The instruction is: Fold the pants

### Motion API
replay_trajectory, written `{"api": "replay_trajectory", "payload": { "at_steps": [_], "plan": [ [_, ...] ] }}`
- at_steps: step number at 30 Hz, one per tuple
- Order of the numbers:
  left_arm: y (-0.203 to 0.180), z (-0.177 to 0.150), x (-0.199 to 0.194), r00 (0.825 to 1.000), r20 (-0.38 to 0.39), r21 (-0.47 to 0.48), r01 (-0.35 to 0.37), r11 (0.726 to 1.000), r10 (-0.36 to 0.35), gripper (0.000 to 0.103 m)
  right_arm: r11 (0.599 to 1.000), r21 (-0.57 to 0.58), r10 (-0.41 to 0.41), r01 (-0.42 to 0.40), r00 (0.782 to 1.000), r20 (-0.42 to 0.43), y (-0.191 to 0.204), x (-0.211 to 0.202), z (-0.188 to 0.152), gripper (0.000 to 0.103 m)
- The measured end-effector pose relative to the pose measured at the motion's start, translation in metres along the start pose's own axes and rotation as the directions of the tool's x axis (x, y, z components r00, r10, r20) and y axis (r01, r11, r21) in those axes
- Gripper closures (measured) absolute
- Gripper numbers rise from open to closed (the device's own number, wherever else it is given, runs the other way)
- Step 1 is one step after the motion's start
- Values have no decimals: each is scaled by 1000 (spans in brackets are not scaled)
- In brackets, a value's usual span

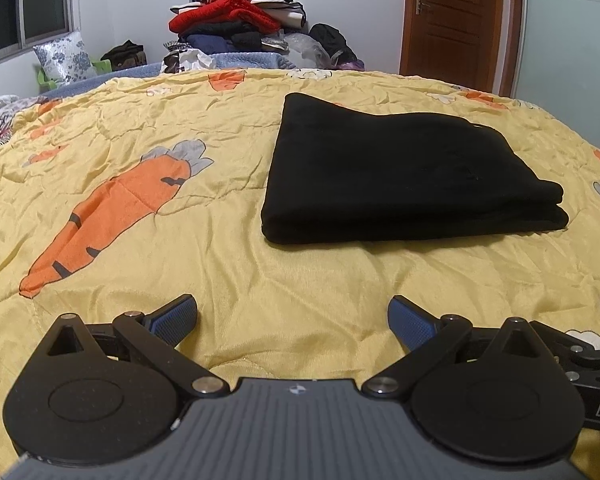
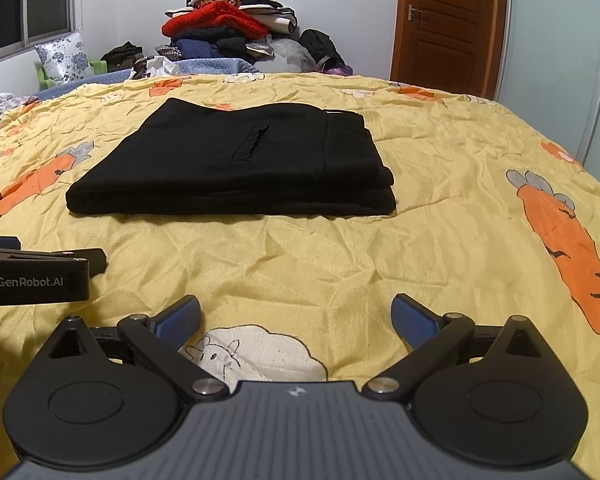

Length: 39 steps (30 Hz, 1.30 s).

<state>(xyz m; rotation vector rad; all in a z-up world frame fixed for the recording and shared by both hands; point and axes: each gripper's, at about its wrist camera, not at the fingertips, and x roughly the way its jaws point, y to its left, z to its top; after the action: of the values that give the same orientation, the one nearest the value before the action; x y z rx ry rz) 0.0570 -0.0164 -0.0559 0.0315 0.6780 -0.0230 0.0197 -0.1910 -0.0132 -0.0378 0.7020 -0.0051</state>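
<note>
1. Left gripper [image 1: 293, 322]: jaws spread wide, nothing between them. It hovers over bare quilt [image 1: 228, 240] near the bed's near edge, apart from the garment.
2. Pants [image 1: 404, 184]: black, folded into a compact stacked rectangle, lying flat on the yellow carrot-print quilt, roughly mid-bed. Ahead and to the right in the left wrist view, ahead and slightly left in the right wrist view, so they sit between the two grippers' lines of sight. Several layers show at the near edge; a pocket slit shows on the top face.
3. Right gripper [image 2: 296, 320]: jaws also spread, empty, over quilt near the bed's near edge, clear of the pants. The left gripper's body is visible just beside it at the left.
4. Progress, my read: folding looks done. Bundle is squared, edges fairly aligned, no loose leg trailing. Nothing obvious left, maybe minor smoothing.
5. Background: clothes pile [image 1: 236, 12] beyond the far edge of the bed, wooden door [image 1: 456, 20] at the right. Not involved.
</note>
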Motion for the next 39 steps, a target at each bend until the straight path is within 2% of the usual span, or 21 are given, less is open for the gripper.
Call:
{"api": "replay_trajectory", "payload": {
  "at_steps": [20,31,39],
  "plan": [
    [-1,-2,-2,1000,5,-3,-8,1000,8,0,1000,12,1,-1,1000,-8,0,1,-1,0],
    [-8,-5,-6,998,31,36,-47,998,46,0,1000,9,-1,1,1000,-9,0,1,-1,0],
    [0,-5,-3,1000,13,-16,-14,1000,14,0,1000,9,-1,1,1000,-9,0,1,-1,0]
  ]
}}
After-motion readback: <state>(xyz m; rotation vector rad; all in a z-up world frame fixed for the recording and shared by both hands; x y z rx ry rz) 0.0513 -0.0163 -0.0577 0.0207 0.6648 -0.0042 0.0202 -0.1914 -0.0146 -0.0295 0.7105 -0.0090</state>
